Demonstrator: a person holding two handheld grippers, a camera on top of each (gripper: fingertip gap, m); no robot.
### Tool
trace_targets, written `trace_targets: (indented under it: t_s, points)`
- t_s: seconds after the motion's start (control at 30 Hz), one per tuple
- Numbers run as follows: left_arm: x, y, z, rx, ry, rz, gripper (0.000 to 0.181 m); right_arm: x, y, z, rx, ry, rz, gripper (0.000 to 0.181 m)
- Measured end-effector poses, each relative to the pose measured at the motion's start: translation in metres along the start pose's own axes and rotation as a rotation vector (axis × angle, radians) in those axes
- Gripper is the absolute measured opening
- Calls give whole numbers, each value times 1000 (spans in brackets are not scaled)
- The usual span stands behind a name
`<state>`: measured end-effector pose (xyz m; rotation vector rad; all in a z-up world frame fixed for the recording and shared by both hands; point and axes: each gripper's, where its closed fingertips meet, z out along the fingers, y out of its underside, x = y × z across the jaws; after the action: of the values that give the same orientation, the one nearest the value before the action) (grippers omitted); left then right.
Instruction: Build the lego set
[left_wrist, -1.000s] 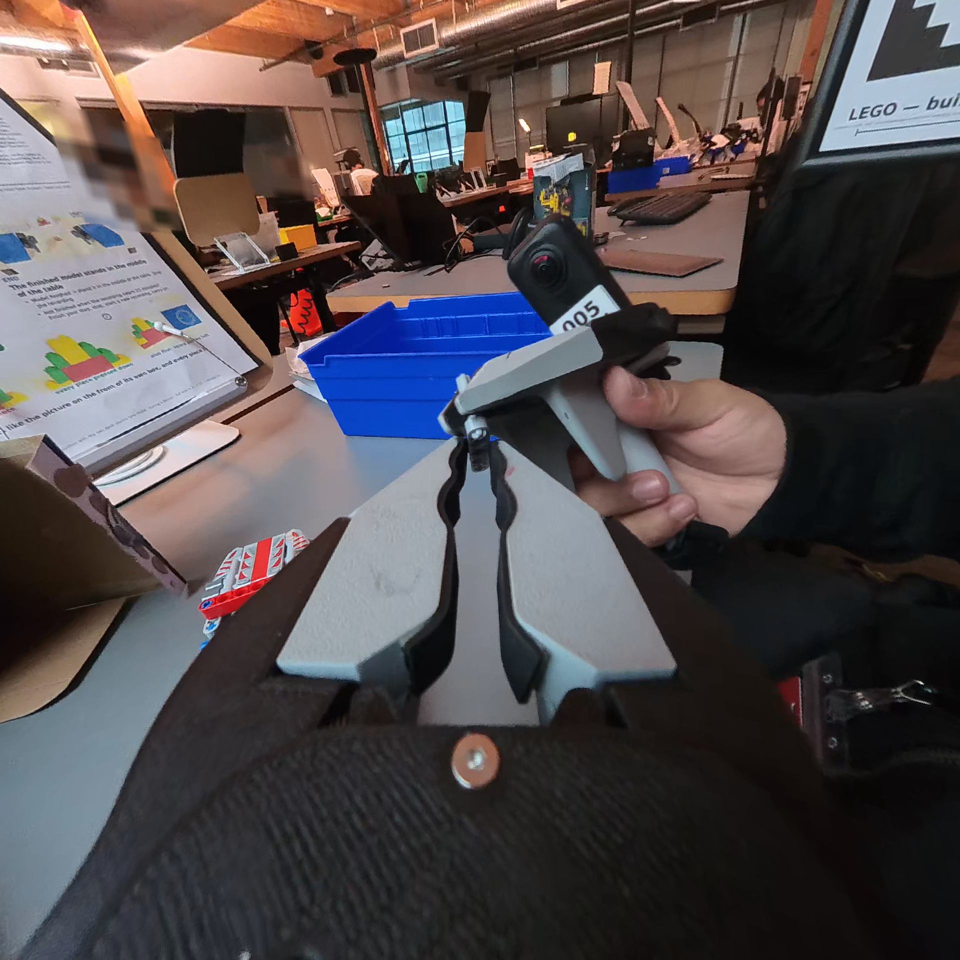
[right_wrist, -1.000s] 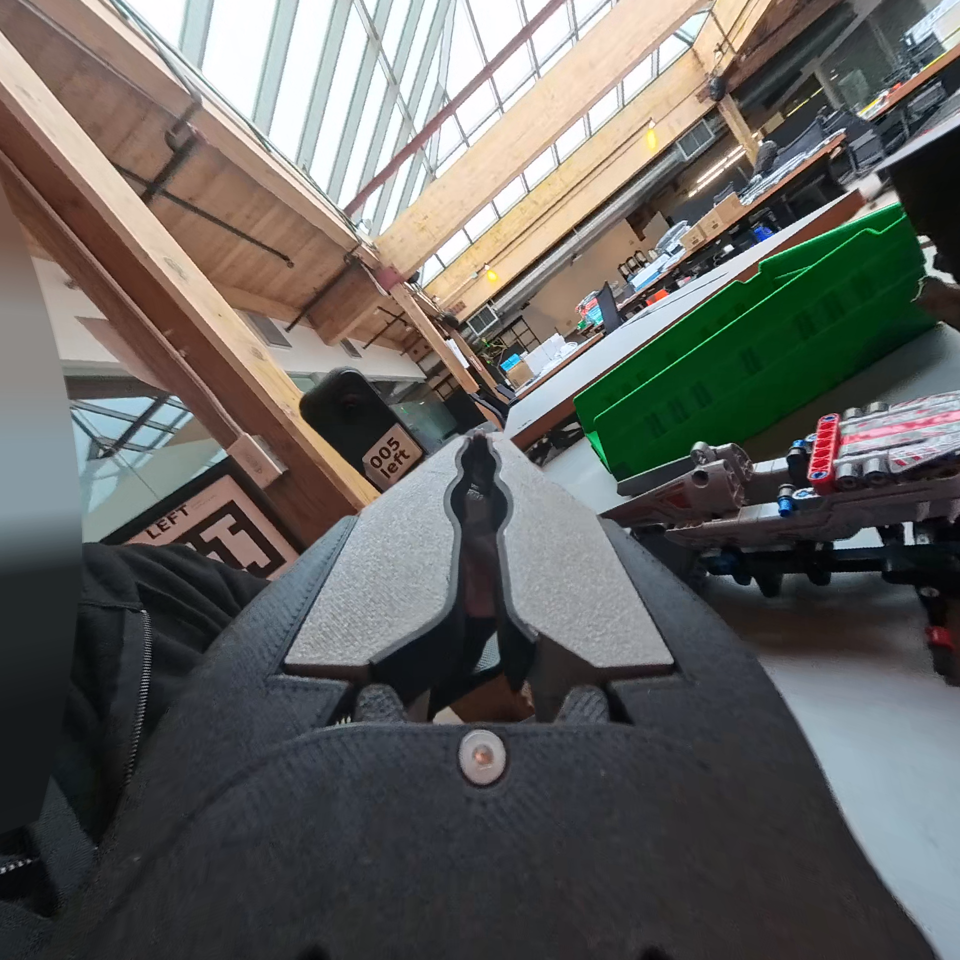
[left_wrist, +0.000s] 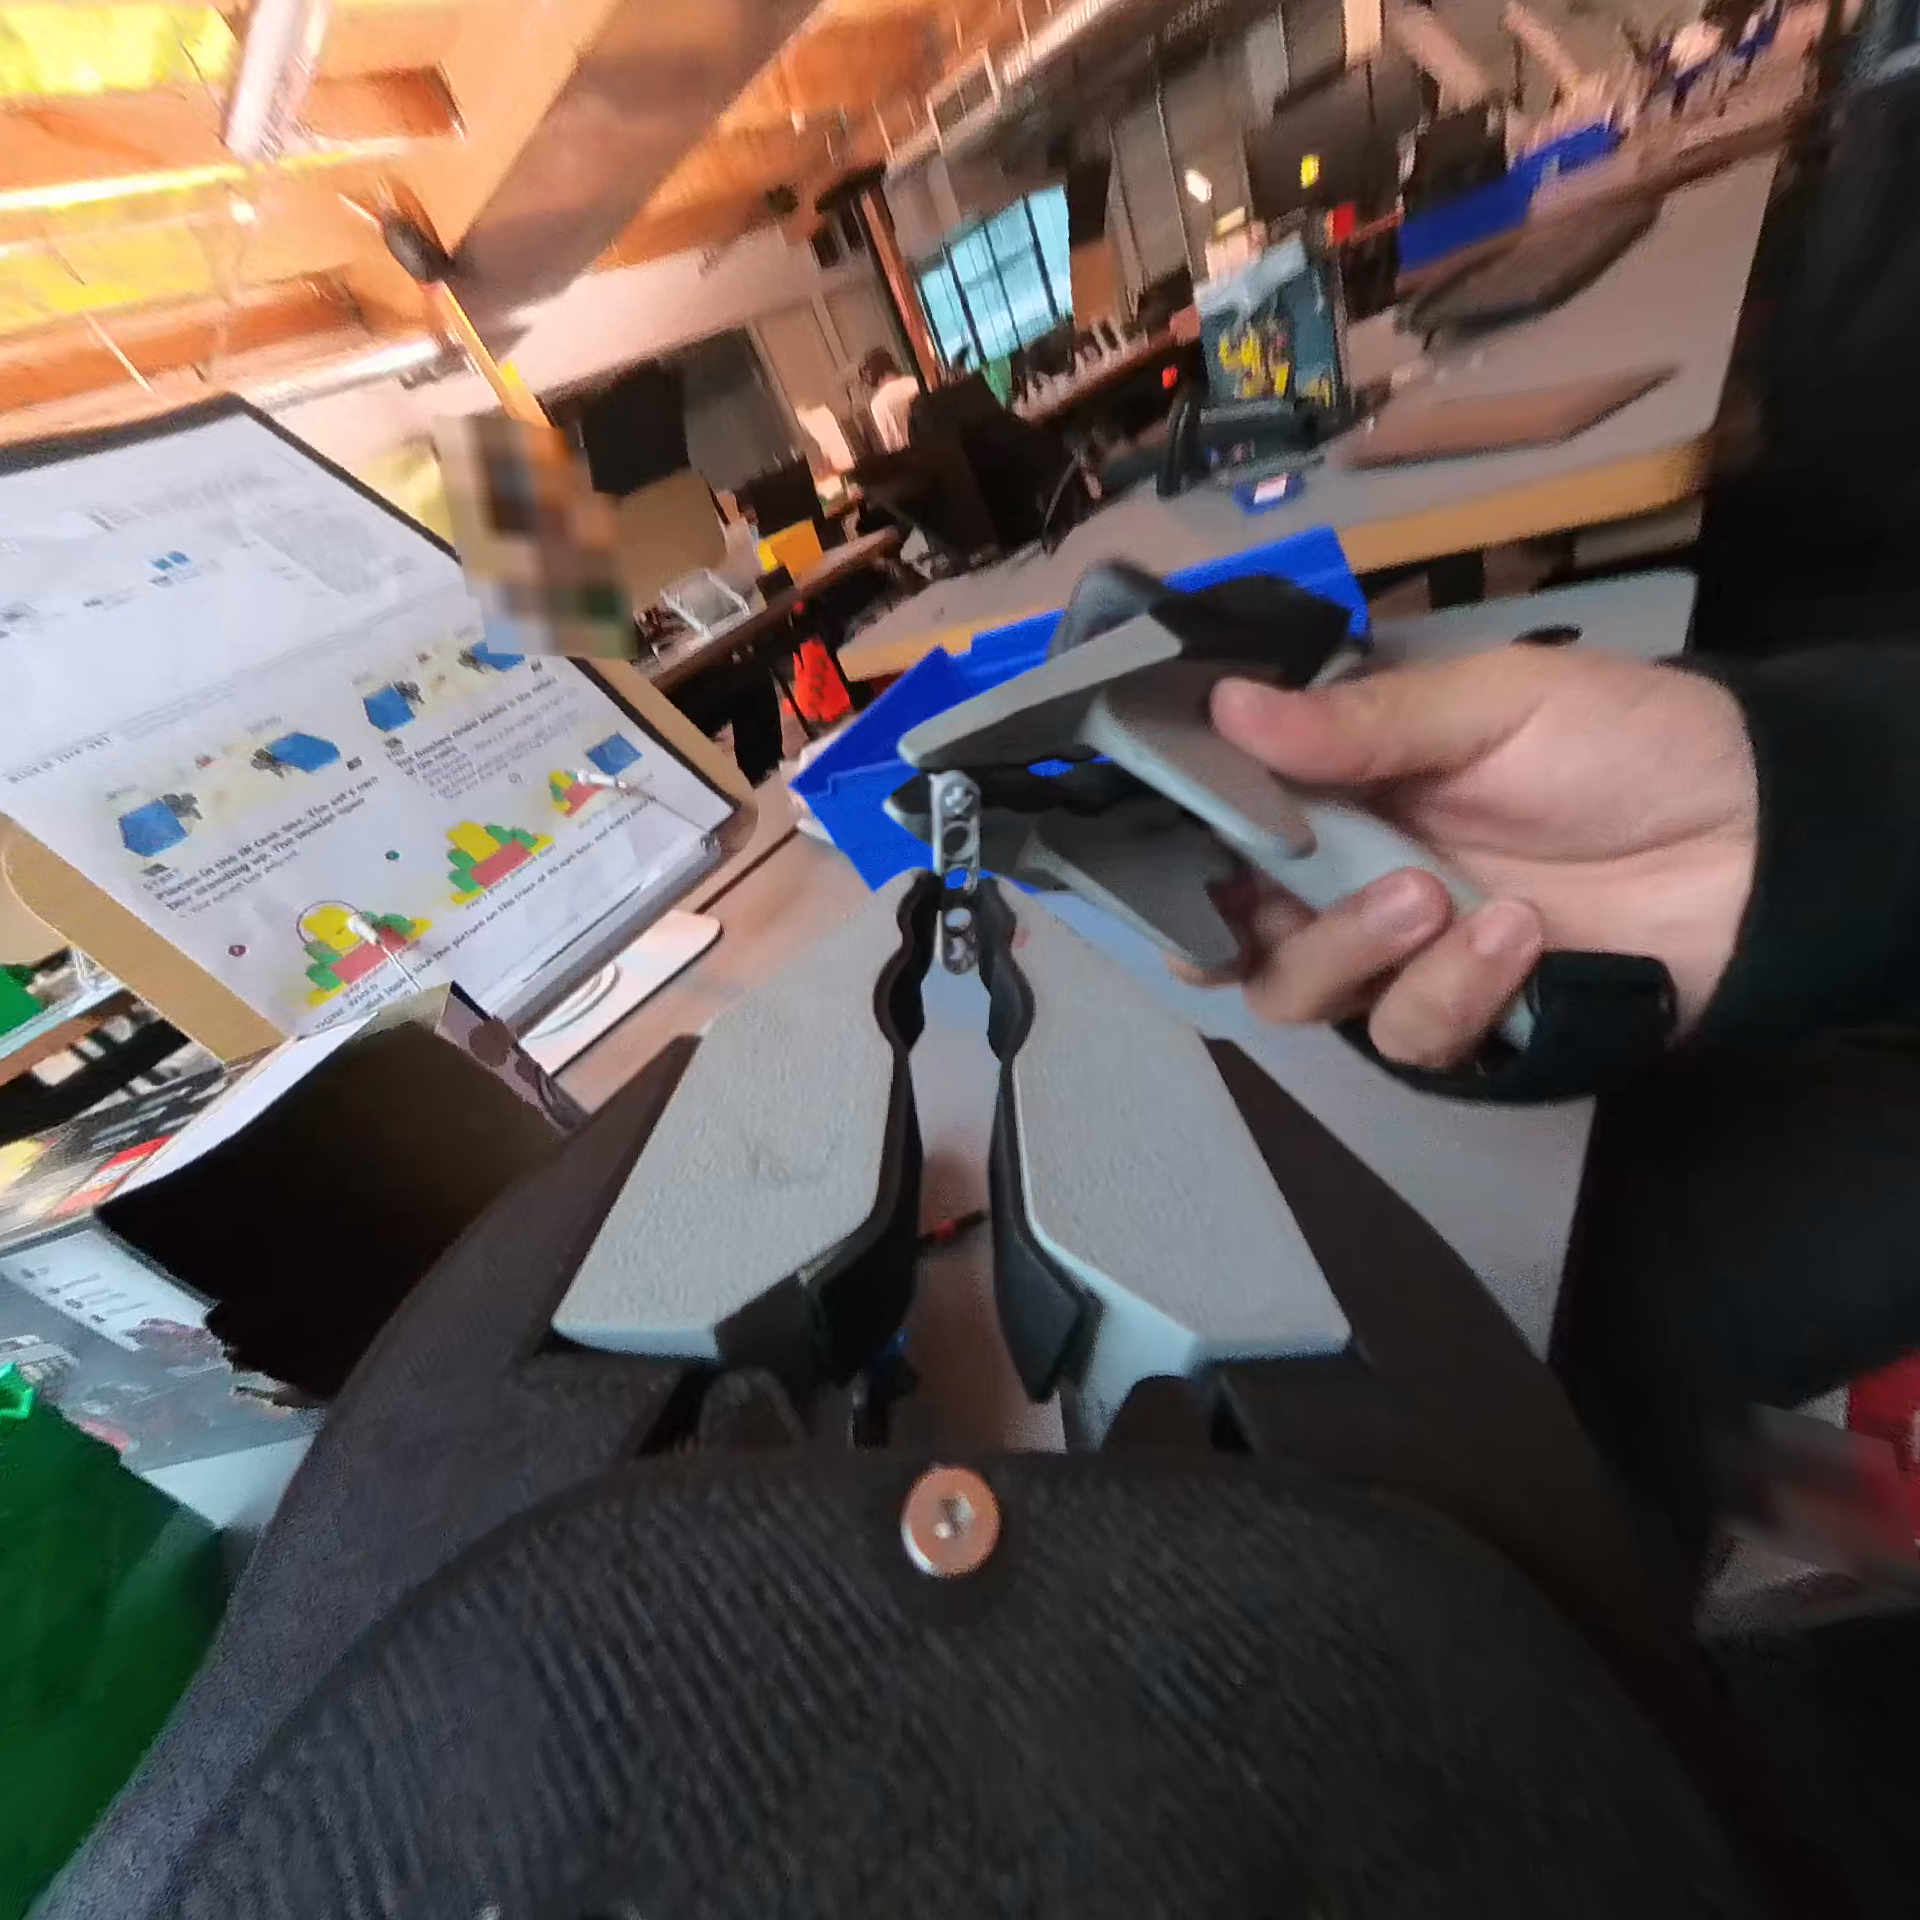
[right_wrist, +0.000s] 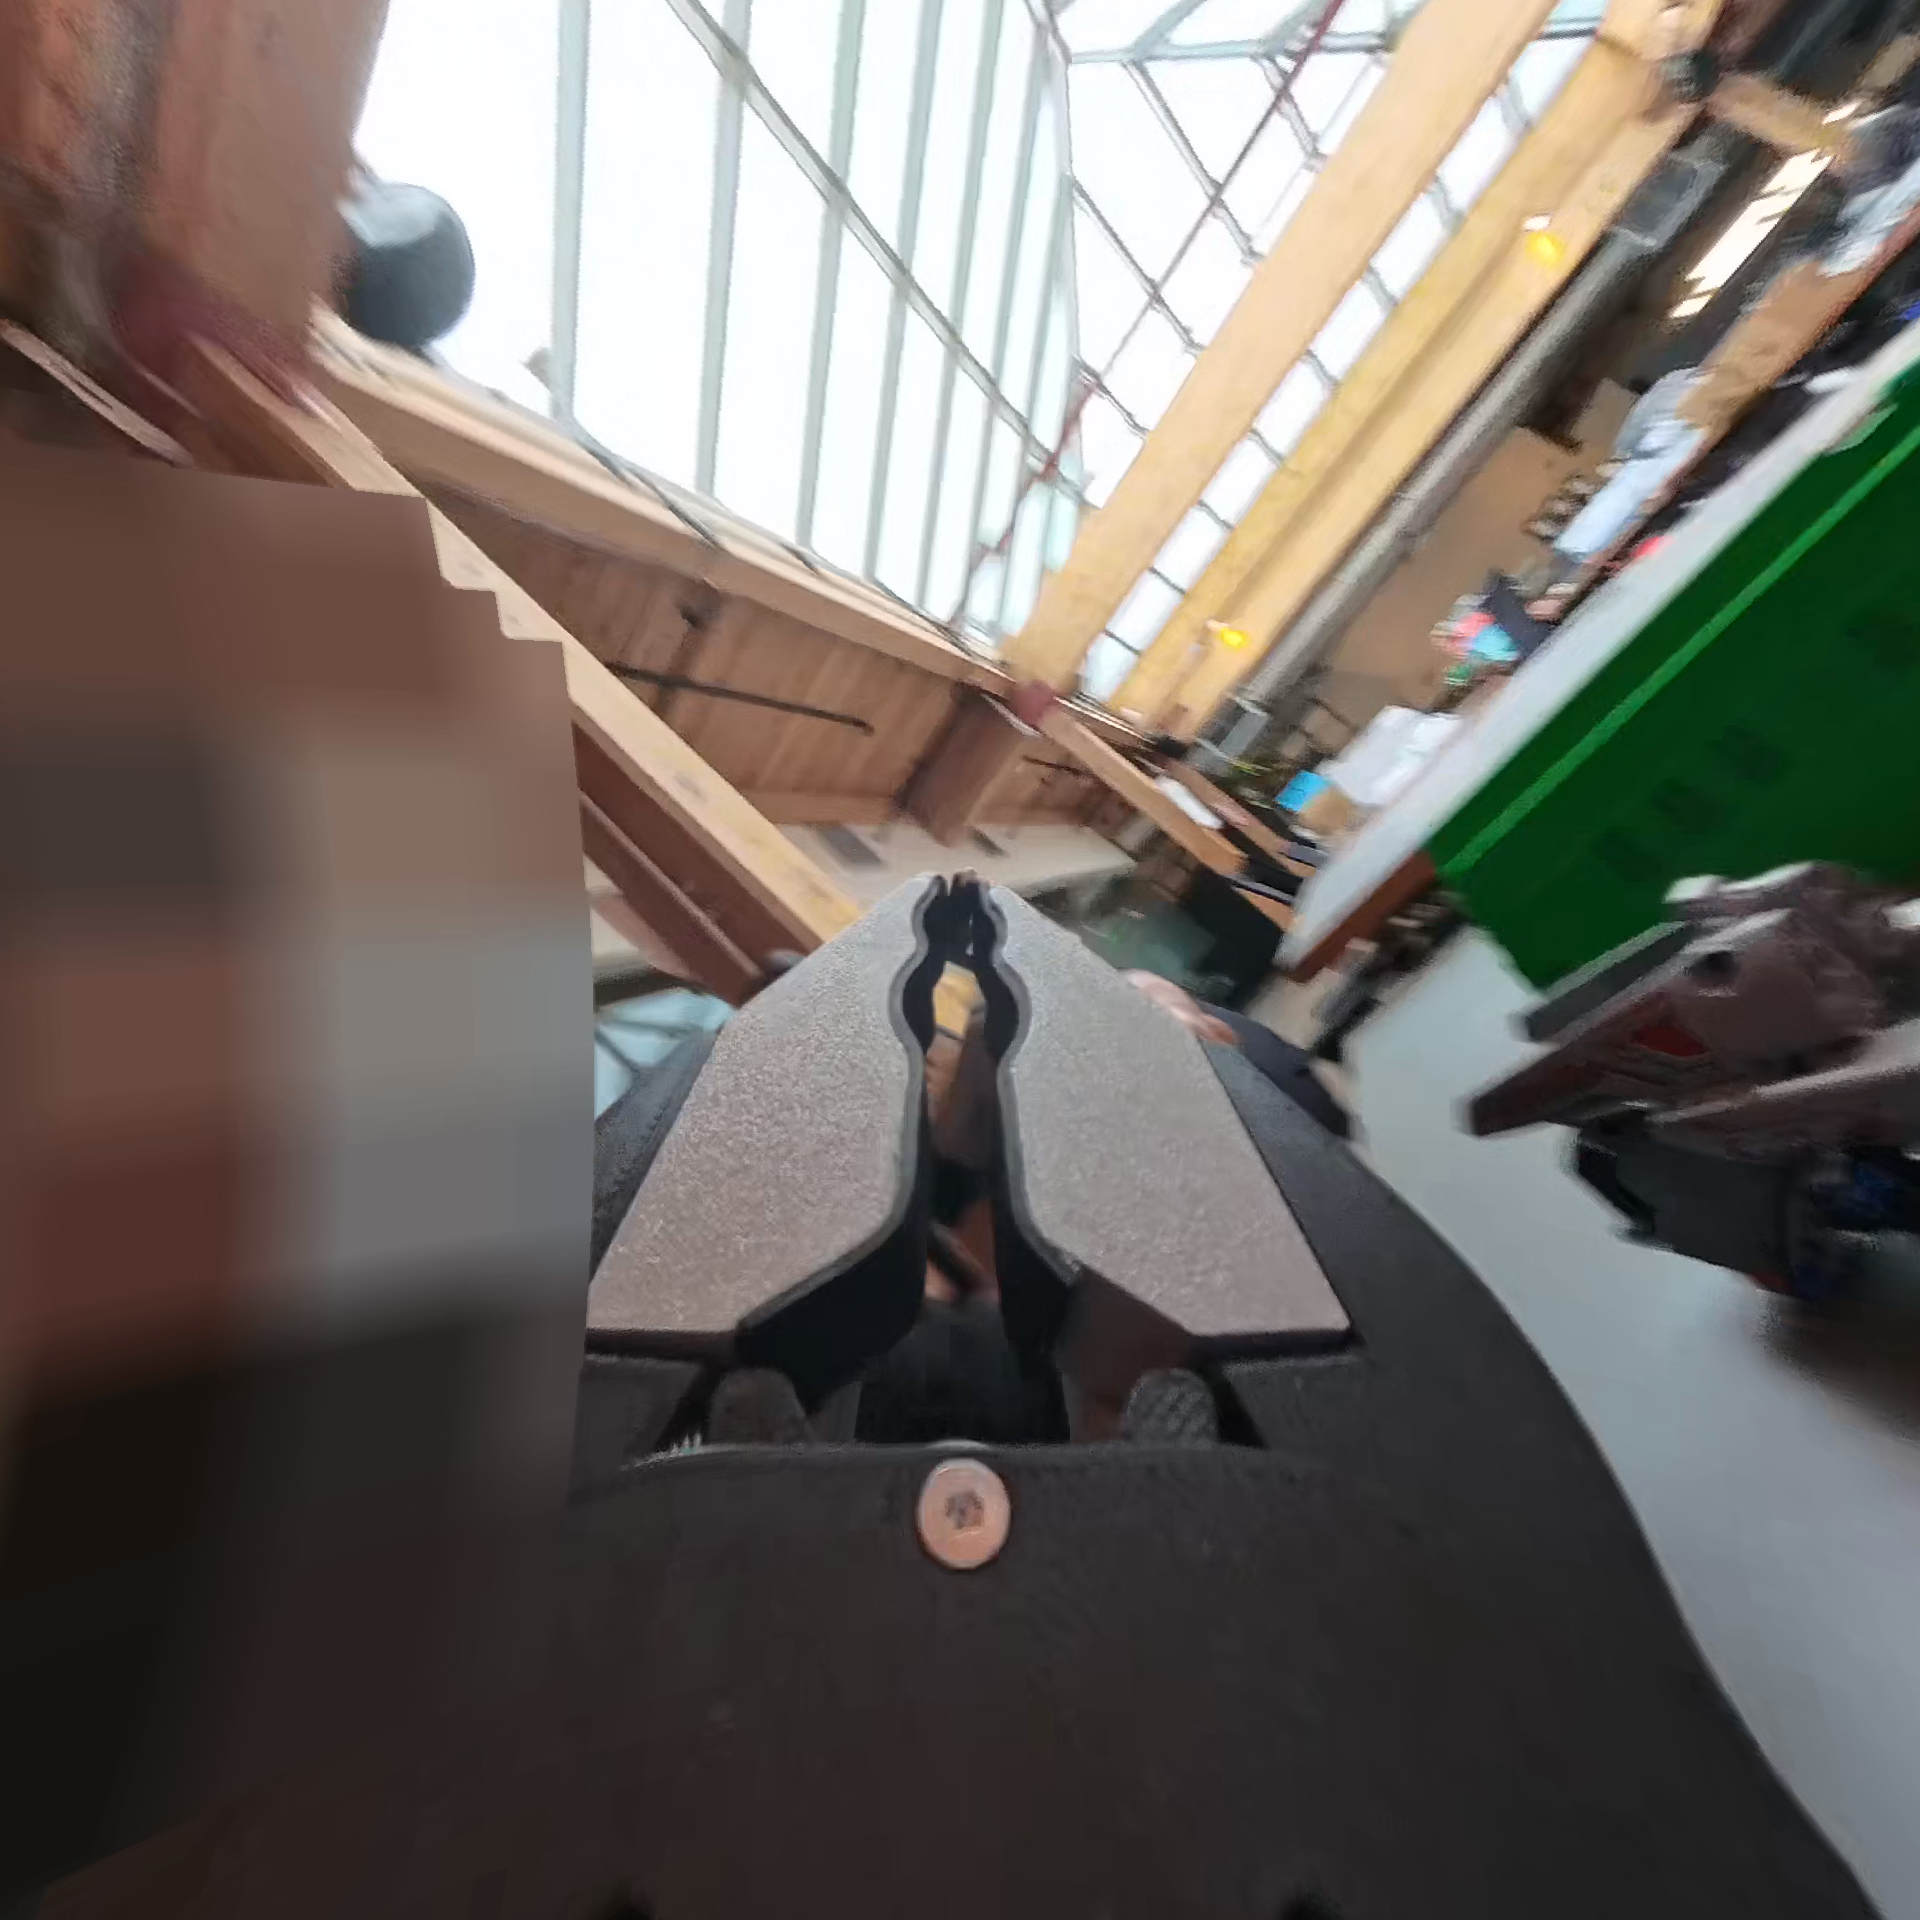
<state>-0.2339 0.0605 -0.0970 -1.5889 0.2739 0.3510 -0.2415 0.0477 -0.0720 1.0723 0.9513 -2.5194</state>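
A small grey Lego beam with holes (left_wrist: 957, 873) stands upright in the air between the two grippers. My left gripper (left_wrist: 956, 920) is closed around its lower end. My right gripper (left_wrist: 935, 805), held in a hand (left_wrist: 1538, 810), meets the beam's upper end from the right. In the right wrist view the right gripper (right_wrist: 961, 896) points up towards the skylight with its tips pressed together; the beam is not clearly visible there. The partly built grey and red Lego model (right_wrist: 1756, 1049) sits on the table to the right, blurred.
A blue bin (left_wrist: 883, 800) stands behind the grippers. An instruction sheet on a stand (left_wrist: 312, 727) and an open cardboard box (left_wrist: 343, 1174) are at left. A green bin (right_wrist: 1714, 727) sits behind the model. The grey table (left_wrist: 1403, 1143) runs below.
The beam, earlier only at the right gripper's tips, now reaches down between my left fingertips. Both views have swung and blurred; the right gripper tilted further up and the model slid right in its view.
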Motion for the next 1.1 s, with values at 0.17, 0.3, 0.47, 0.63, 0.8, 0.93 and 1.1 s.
trace_targets:
  t_s: [0.17,0.3,0.47,0.63,0.8,0.93,1.1]
  points:
    - [3,16,6,-121,-16,74,5,13,-14,-21,-195,400,-578,35]
    - [1,19,8,-149,-34,60,6,16,-3,-23,-324,601,-917,38]
    - [-1,15,7,-148,-66,98,6,13,9,-17,-329,585,-983,11]
    - [2,14,7,-147,-90,158,6,13,8,-17,-302,582,-990,5]
    - [3,16,8,-144,-104,159,6,13,8,-17,-270,587,-1005,5]
    - [6,17,9,-129,-105,127,6,15,10,-18,-286,607,-1055,3]
    - [10,19,11,-116,-95,111,6,17,10,-24,-302,660,-1119,0]
